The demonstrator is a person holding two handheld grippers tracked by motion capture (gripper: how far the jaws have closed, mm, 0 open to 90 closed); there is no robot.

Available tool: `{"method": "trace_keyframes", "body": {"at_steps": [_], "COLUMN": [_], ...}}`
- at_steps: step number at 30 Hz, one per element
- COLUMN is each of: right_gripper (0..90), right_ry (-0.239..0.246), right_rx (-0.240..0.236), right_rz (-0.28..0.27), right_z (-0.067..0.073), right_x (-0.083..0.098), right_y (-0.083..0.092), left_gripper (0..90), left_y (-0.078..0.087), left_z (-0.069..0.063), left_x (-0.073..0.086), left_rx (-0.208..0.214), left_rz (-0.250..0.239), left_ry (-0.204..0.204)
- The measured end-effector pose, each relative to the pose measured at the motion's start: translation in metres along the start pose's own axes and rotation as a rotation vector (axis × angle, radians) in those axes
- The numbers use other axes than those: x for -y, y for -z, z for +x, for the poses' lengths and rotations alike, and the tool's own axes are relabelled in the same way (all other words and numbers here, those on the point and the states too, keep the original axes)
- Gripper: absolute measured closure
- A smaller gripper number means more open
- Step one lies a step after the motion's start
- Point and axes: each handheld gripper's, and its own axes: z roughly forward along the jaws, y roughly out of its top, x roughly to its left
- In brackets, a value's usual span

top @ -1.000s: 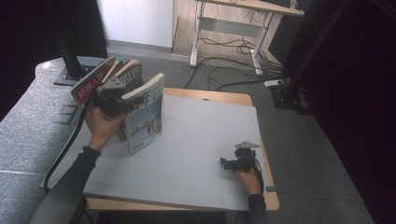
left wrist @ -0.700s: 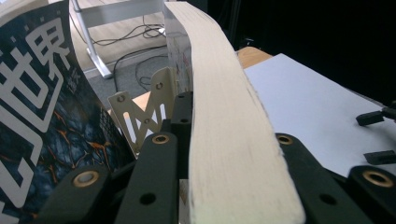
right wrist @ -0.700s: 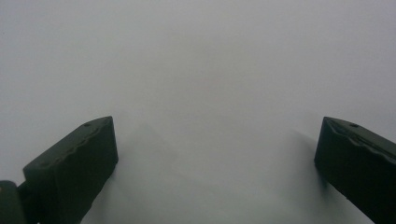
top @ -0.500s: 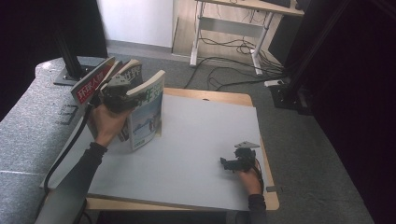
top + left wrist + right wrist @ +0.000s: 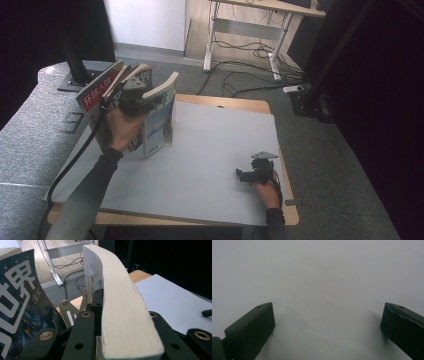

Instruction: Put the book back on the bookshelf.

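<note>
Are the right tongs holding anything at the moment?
No, the right tongs stand wide open over the bare grey table mat, with nothing between them.

Three books stand fanned at the tabletop's [image 5: 215, 150] left edge: one red-covered book [image 5: 97, 97], one dark-covered book [image 5: 131, 80] in the middle and one thick pale-edged book [image 5: 162, 117]. Two claws are at work, the left claw [image 5: 135, 97] clamped on the thick book's page block and the right claw [image 5: 245, 175] resting with jaws spread wide on one grey mat [image 5: 200, 165]. Two hands, one tabletop
</note>
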Motion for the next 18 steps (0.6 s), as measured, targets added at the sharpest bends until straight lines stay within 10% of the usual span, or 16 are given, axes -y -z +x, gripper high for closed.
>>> {"method": "trace_keyframes", "body": {"at_steps": [18], "right_gripper": [0.0], "right_ry": [0.001], "right_rx": [0.0], "right_rz": [0.0], "right_z": [0.0], "right_x": [0.0], "right_y": [0.0], "left_gripper": [72.2], "left_y": [0.0041], "left_z": [0.005], "left_x": [-0.0067], "left_rx": [0.053], "left_rz": [0.136], "left_ry": [0.071]}}
